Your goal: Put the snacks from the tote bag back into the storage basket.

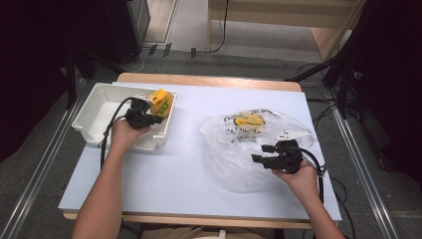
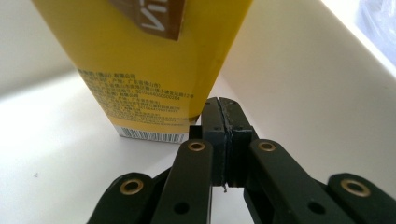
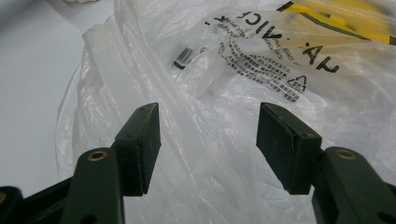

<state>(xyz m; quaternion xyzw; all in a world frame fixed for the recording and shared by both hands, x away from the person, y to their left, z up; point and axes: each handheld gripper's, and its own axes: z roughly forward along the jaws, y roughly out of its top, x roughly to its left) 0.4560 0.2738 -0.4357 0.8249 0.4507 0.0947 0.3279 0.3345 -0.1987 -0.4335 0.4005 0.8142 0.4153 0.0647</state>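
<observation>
High view: yellow carton (image 1: 161, 102) stands in white bin (image 1: 92, 122), left gripper (image 1: 157, 118) beside it, jaws pressed together (empty). Right gripper (image 1: 258, 154), jaws spread, hovers over plastic bag (image 1: 234, 159) mid-table. Likely unpacking step; next needs closing on the film.

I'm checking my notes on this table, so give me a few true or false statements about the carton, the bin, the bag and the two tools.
1. The yellow carton is in the white bin. True.
2. The left tool is wide open. False: its jaws are shut together beside the carton.
3. The right tool is open, over the plastic bag. True.
4. The plastic bag lies inside the bin. False: it lies on the table, right of the bin.
</observation>
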